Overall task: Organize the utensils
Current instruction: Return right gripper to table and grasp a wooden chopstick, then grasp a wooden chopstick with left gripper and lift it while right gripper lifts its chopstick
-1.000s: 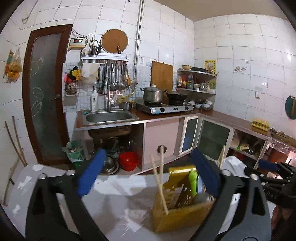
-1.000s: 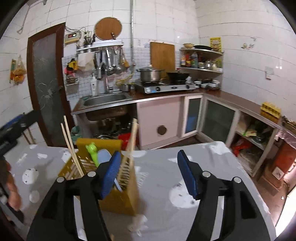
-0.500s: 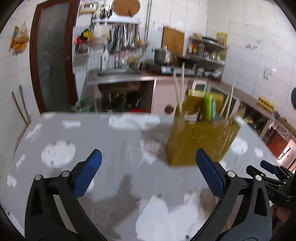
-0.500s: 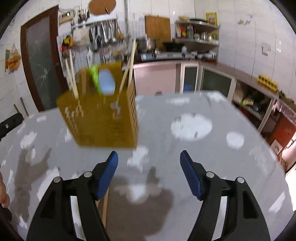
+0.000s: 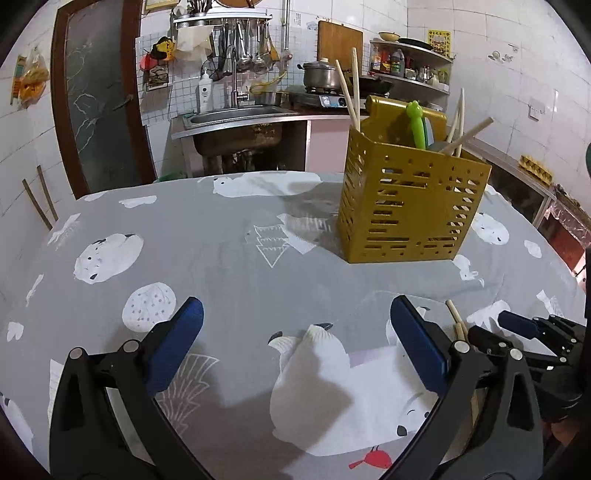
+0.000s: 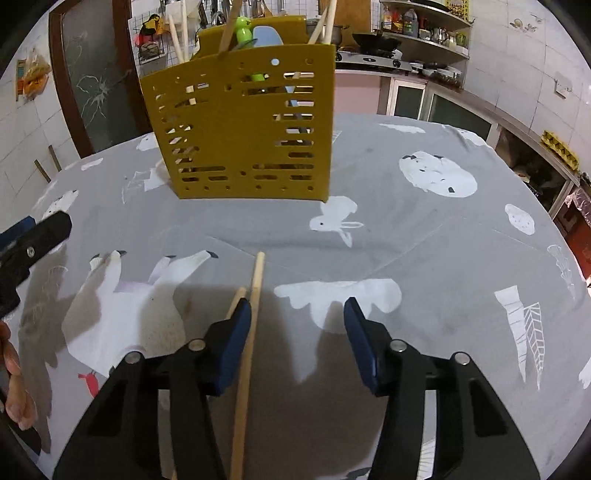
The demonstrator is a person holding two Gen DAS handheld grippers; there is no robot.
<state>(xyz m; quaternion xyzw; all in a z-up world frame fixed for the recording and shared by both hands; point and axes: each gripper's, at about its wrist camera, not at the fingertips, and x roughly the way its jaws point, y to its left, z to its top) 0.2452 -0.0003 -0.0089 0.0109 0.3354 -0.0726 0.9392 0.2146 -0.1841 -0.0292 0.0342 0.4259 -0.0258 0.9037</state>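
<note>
No brand or label can be read anywhere: the yellow notice (image 5: 439, 37) on the tiled wall at the upper right of the left wrist view carries red marks too small to make out, and the bottles on the shelf (image 5: 410, 72) beside it are equally illegible. The mustard-yellow utensil holder (image 5: 410, 206) stands upright on the worktop (image 5: 229, 266), which is covered by a grey cloth printed with white animals; in it are several chopsticks, a green-handled utensil (image 5: 415, 123) and a pale blue one (image 6: 267, 35). Two loose chopsticks (image 6: 253, 306) lie on the cloth in the lower middle of the right wrist view, well short of the holder. The right hand-held gripper (image 6: 297, 332) has its jaws closing, the longer chopstick lying just inside its left pad, not yet pinched. The left hand-held gripper (image 5: 295, 343) has its jaws wide apart over bare cloth, nothing between them. Compared with a second ago, both views have tipped down from the kitchen sink and cupboards to the cloth, the holder has shifted from the lower frame to the upper part, and the loose chopsticks have come into sight. A fingertip (image 6: 13, 391) shows at the left edge of the right wrist view.
</note>
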